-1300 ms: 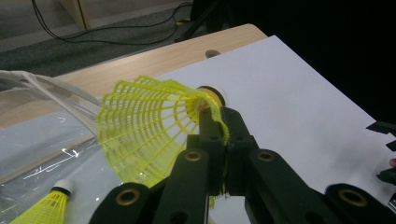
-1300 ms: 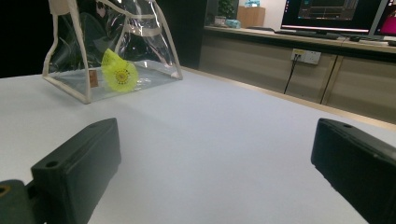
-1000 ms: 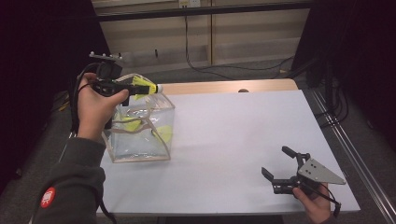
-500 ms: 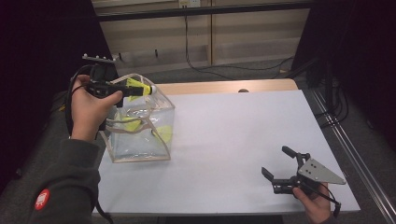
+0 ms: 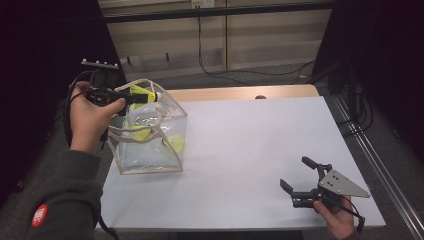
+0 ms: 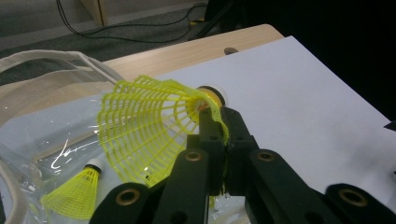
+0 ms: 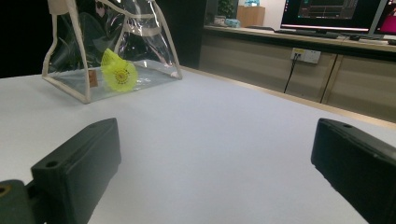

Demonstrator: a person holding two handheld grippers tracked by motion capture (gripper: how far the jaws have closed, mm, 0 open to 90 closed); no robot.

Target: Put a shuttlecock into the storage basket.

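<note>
White tabletop (image 5: 240, 150) under dim light: at the frame's left, the left gripper (image 5: 131, 97) is clamped on a yellow plastic shuttlecock (image 6: 154, 123), held over the mouth of a clear plastic bag (image 5: 150, 160) containing more shuttlecocks (image 6: 74, 193). At lower right, well apart, the right gripper (image 5: 296, 176) rests with jaws spread, gripping nothing.

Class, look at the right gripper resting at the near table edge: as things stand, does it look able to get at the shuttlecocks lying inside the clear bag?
Probably yes. The right gripper is open, bare table lies between, and the clear bag is open-topped, though the left gripper holds a shuttlecock over that opening.
</note>
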